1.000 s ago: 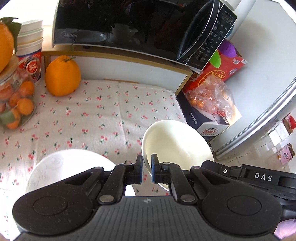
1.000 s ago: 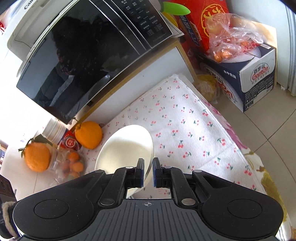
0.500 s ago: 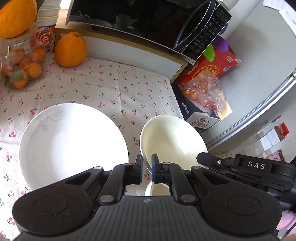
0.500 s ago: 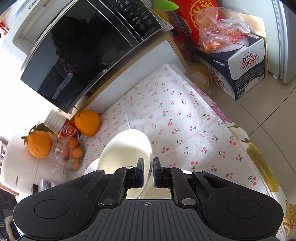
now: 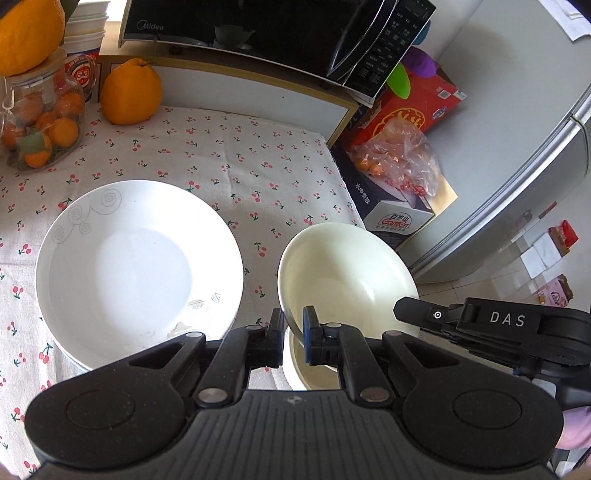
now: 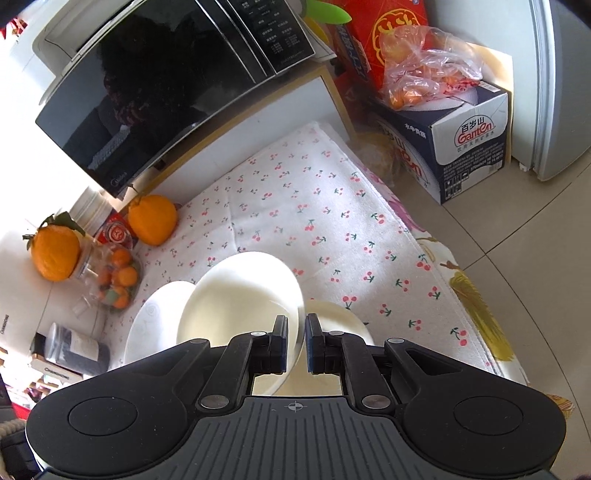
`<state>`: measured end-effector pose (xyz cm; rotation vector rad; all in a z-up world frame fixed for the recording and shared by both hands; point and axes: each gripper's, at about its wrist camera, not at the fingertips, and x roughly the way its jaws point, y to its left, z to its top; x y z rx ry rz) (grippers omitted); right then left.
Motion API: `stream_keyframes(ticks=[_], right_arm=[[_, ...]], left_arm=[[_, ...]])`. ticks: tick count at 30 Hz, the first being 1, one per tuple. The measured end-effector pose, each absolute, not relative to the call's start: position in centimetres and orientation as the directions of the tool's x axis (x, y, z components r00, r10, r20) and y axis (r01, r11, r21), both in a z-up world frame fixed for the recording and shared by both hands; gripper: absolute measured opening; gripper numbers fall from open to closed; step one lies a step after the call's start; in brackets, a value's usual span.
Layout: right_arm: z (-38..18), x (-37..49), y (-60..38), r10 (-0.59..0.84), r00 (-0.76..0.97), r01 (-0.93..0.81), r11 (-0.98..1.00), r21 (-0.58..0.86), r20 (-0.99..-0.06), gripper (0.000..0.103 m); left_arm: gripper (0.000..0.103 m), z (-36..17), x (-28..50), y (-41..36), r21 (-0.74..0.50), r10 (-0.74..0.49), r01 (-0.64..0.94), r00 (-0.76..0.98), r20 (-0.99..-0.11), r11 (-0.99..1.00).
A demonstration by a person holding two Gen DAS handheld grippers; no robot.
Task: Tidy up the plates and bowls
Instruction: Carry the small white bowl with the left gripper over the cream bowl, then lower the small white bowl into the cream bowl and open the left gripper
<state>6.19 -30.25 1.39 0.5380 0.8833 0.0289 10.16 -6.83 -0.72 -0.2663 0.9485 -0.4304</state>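
Observation:
A cream bowl (image 5: 347, 273) hangs tilted above the cherry-print tablecloth (image 5: 258, 166). My left gripper (image 5: 293, 334) is shut on its near-left rim. My right gripper (image 6: 297, 341) is shut on the rim of the same bowl (image 6: 240, 295), and its black tip (image 5: 404, 309) shows at the bowl's right edge in the left wrist view. Under the held bowl sits a second cream bowl (image 6: 341, 317), mostly hidden. A white plate (image 5: 140, 258) with grey swirls lies on the cloth to the left, with another rim showing beneath it.
A black microwave (image 5: 258, 29) sits on a white cabinet at the back. A large orange (image 5: 131, 92), a jar of small oranges (image 5: 40, 125) and paper cups stand at the back left. Boxes with a bag of fruit (image 5: 399, 158) and a fridge (image 5: 517, 129) are off the table's right edge.
Both grippers drew back toward the near side with the bowl between them. The white plate came fully into view on the left, and a second bowl appeared under the held one.

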Motion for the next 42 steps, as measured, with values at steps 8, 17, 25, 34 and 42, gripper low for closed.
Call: stream_keyframes(ticks=[8, 17, 25, 34, 42], right_arm=[[0.9, 5.8, -30.6, 0.217, 0.615, 0.212, 0.881, 0.424, -0.758, 0.01], [0.2, 5.6, -30.5, 0.194, 0.577, 0.21, 0.903, 0.374, -0.793, 0.011], [-0.4, 5.7, -30.1, 0.17, 0.547, 0.2, 0.924, 0.325, -0.82, 0.011], [-0.9, 5.9, -29.7, 0.135, 0.527, 0.185, 0.945, 0.268, -0.839, 0.011], [-0.8, 5.8, -29.2, 0.102, 0.53, 0.161, 0.963, 0.218, -0.842, 0.011]], left_arm=[[0.009, -1.2, 9.6, -7.7, -0.387, -0.46, 0.249, 0.487, -0.742, 0.888], [0.01, -2.0, 9.3, -8.6, -0.341, -0.427, 0.261, 0.457, -0.78, 0.903], [0.011, -2.3, 9.1, -8.8, -0.315, -0.41, 0.274, 0.445, -0.797, 0.909], [0.012, -2.7, 9.0, -9.3, -0.301, -0.402, 0.287, 0.421, -0.813, 0.909], [0.013, -2.9, 9.2, -9.6, -0.3, -0.403, 0.295, 0.403, -0.821, 0.907]])
